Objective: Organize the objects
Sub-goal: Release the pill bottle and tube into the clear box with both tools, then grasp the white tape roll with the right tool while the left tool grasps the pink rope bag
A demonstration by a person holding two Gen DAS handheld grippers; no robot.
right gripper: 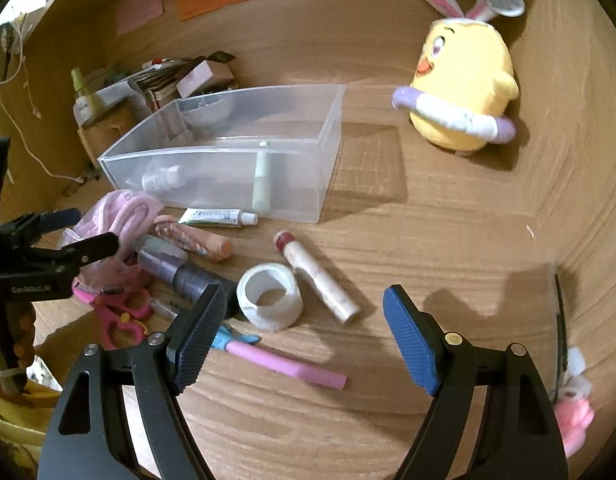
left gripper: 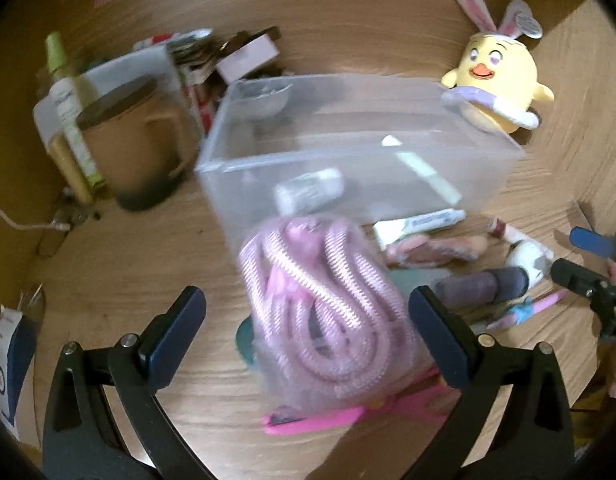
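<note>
My left gripper (left gripper: 305, 308) is open, its fingers on either side of a clear bag with a pink coiled cord (left gripper: 324, 312); the pads do not press on it. The bag lies just in front of a clear plastic bin (left gripper: 340, 78) that holds a white bottle (left gripper: 310, 194) and a pale green tube (right gripper: 261, 176). My right gripper (right gripper: 303, 296) is open and empty above the desk. Just beyond its fingers lie a white tape roll (right gripper: 269, 294), a cream tube with a red cap (right gripper: 316, 276) and a pink pen (right gripper: 283, 364). The left gripper (right gripper: 87, 228) shows at the left edge.
Loose on the desk lie a toothpaste tube (right gripper: 215, 216), a peach tube (right gripper: 195, 240), a dark purple cylinder (right gripper: 183, 274) and pink scissors (right gripper: 119, 312). A yellow chick plush (right gripper: 464, 80) stands back right. A mug (left gripper: 135, 140) and stacked boxes crowd the back left. Wooden walls enclose the desk.
</note>
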